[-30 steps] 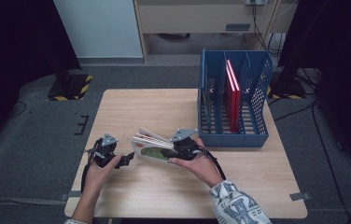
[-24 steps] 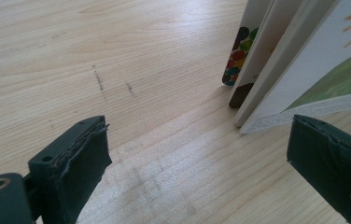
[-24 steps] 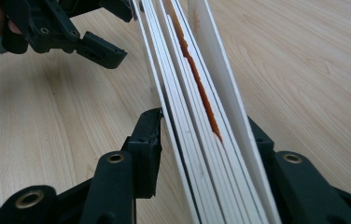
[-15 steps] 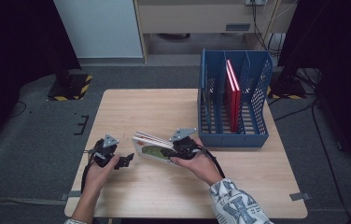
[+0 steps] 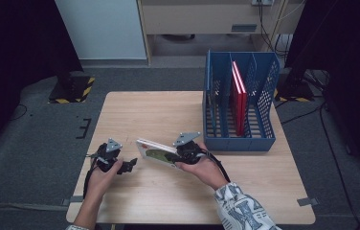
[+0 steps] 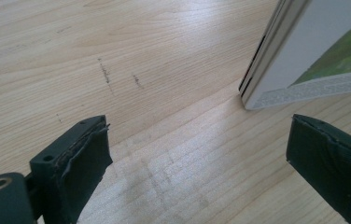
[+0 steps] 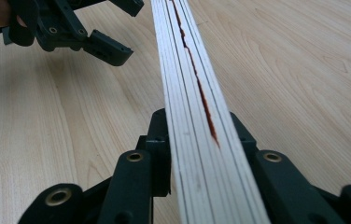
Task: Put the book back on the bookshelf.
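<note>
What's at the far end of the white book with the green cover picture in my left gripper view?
Observer: The right gripper. Its jaws have just been closing and now press on a stack of thin white books, not one book.
Operator: Where might the books go?
Observer: Perhaps the blue plastic mesh file rack, at the far right of the pale wooden table.
Operator: Anything in it?
Observer: Red books stand upright in a middle slot.
</note>
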A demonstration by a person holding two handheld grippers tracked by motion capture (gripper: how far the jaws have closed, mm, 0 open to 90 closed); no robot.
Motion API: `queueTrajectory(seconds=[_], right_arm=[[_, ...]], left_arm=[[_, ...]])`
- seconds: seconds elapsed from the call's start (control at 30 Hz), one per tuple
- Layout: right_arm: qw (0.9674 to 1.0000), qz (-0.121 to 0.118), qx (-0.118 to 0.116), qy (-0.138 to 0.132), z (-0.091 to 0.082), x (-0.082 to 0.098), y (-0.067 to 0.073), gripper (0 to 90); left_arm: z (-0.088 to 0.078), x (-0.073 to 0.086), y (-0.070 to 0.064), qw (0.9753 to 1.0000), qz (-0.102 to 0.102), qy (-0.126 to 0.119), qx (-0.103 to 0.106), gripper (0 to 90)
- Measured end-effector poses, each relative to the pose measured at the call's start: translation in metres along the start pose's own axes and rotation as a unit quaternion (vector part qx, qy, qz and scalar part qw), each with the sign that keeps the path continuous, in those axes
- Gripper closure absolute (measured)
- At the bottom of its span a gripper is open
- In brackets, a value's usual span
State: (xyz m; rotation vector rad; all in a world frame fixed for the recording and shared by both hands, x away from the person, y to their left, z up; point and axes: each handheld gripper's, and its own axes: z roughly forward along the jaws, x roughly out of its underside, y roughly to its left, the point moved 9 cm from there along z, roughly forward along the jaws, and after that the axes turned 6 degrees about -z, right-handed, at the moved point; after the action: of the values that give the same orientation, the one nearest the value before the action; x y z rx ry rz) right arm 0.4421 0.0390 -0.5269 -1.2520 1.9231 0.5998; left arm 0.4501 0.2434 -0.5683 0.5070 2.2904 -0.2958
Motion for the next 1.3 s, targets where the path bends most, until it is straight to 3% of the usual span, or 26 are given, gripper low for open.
queueTrajectory(seconds=[0.17, 0.4, 0.73, 1.13, 1.3], right_arm=[[1.0000, 0.000, -0.003, -0.002, 0.001, 0.000, 0.002, 71.1], [0.9997, -0.023, -0.001, 0.003, 0.000, 0.000, 0.006, 75.3], [0.9998, -0.016, 0.008, -0.004, -0.001, -0.002, 0.004, 75.6], [0.9990, -0.007, 0.040, -0.018, -0.014, -0.009, -0.003, 75.7], [0.9983, 0.007, 0.053, -0.023, -0.021, -0.011, -0.007, 75.6]], left_arm=[[0.000, 0.000, 0.000, 1.0000, 0.001, 0.001, 0.001, 5.7], [0.000, 0.001, 0.001, 1.0000, -0.002, 0.003, -0.001, 5.8], [0.001, 0.004, 0.004, 0.9999, -0.005, 0.013, -0.006, 5.8], [0.000, 0.006, 0.010, 0.9994, -0.024, 0.019, -0.016, 5.8], [0.001, 0.008, 0.012, 0.9992, -0.029, 0.022, -0.017, 5.7]])
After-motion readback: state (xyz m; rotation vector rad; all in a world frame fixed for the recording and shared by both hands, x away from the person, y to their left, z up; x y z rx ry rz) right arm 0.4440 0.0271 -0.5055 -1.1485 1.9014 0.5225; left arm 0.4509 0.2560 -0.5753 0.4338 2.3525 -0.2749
